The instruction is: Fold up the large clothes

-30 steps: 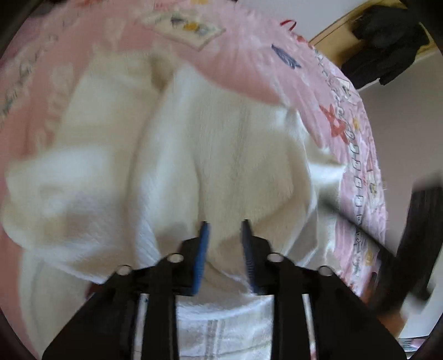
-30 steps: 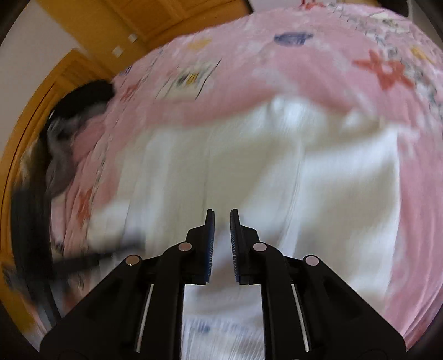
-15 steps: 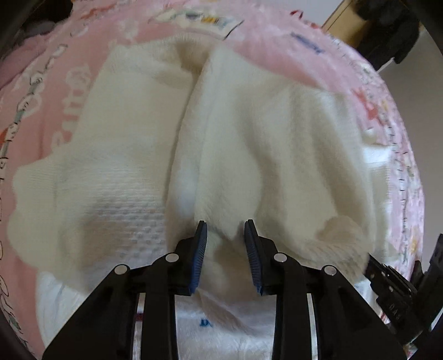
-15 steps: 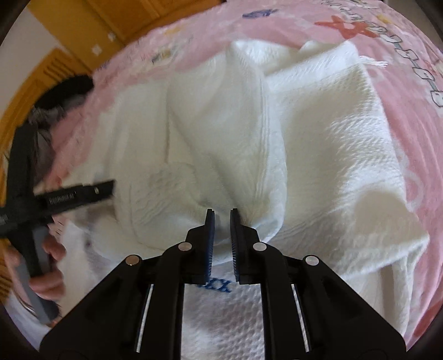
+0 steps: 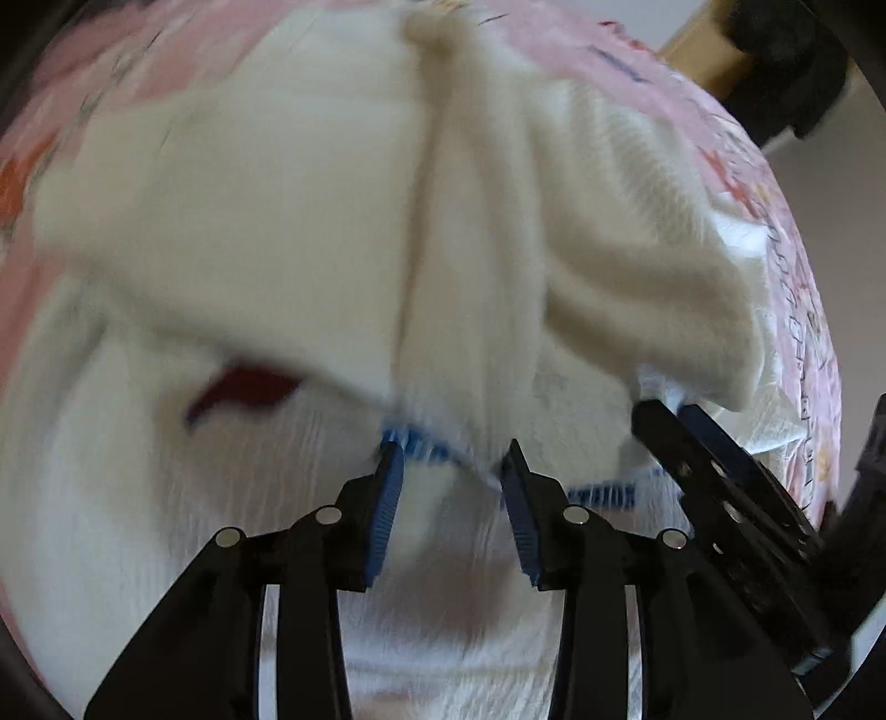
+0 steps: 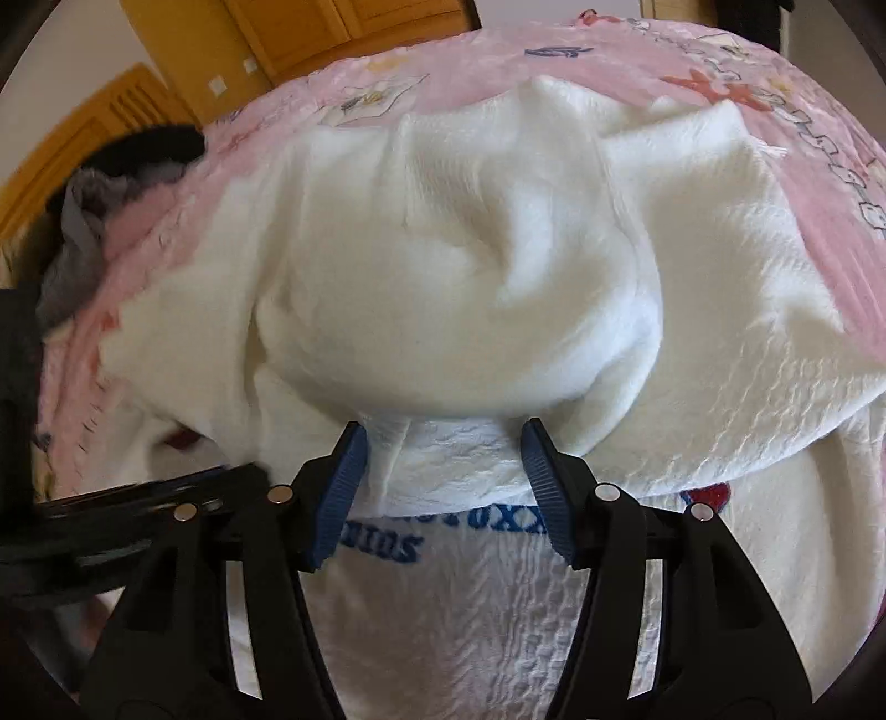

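A large white textured garment (image 5: 310,232) with blue lettering (image 6: 498,523) lies on a pink bed cover, its far part folded back over the near part. My left gripper (image 5: 451,462) is open just above the folded edge, with nothing between its pads. My right gripper (image 6: 443,448) is open wide over the same folded edge (image 6: 454,465), holding nothing. The right gripper also shows at the right of the left wrist view (image 5: 670,415). The left gripper shows as a dark blur at the left of the right wrist view (image 6: 138,493).
The pink patterned bed cover (image 6: 554,61) surrounds the garment. Dark and grey clothes (image 6: 111,183) lie at the bed's far left edge. Wooden cabinets (image 6: 310,27) stand behind. A dark item (image 5: 786,61) hangs at top right in the left wrist view.
Both grippers have opened and let go of the garment edge. The folded layer now lies over the lettered part. Both grippers sit lower and closer to the cloth.
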### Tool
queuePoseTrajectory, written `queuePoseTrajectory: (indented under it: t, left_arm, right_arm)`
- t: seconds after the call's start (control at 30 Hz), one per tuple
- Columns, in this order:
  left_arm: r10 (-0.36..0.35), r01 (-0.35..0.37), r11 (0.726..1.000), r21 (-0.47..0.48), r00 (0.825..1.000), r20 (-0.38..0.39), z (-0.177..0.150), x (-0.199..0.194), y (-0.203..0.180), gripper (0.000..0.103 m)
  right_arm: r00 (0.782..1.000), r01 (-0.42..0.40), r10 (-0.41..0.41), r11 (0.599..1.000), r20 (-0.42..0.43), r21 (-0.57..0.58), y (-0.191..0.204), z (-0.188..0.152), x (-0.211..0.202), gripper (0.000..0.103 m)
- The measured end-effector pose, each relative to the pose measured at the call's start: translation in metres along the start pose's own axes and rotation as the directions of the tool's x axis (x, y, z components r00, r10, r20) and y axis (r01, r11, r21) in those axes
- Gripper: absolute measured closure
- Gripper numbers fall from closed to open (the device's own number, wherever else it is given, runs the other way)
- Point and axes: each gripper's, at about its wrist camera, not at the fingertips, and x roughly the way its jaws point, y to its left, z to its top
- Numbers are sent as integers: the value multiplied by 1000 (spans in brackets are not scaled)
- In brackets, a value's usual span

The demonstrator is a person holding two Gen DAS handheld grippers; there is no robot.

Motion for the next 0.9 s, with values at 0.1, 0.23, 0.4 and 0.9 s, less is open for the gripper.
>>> queuePoseTrajectory:
  t: [0.1, 0.23, 0.4, 0.9]
  left_arm:
    - [27, -28, 999, 30, 999, 26, -31, -35, 11, 69]
    - [91, -96, 990, 107, 995, 51, -78, -81, 54, 69]
    - [186, -191, 976, 100, 981, 60, -127, -135, 144, 65]
    - [88, -74, 992, 105, 987, -135, -221, -149, 244, 20]
  right_arm:
    - [1000, -12, 12, 999, 0, -44, 6, -10, -30, 46]
    - [993, -115, 113, 991, 30, 74, -22, -44, -91, 43]
    - [992, -123, 117, 977, 47, 172, -84, -120, -175, 37]
    - [981, -109, 161, 924, -112, 366, -165, -268, -250, 31]
